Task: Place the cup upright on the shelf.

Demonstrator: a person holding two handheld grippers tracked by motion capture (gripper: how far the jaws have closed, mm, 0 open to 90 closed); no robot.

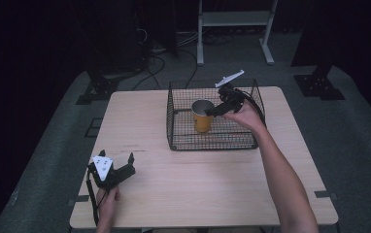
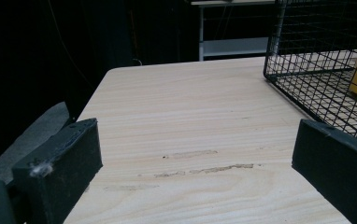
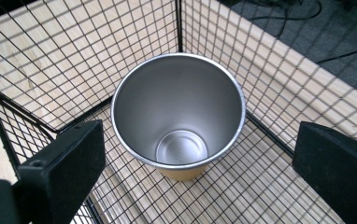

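The right gripper (image 1: 211, 110) hovers, jaws apart, over the upright cup (image 3: 179, 116) in the wire basket (image 1: 176, 116). Best to straddle one rim wall squarely. The left gripper (image 1: 118, 165) rests open on the surface (image 1: 198, 179).

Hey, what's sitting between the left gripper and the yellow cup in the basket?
In the high view, bare table and then the wire basket's wall separate the left gripper from the cup.
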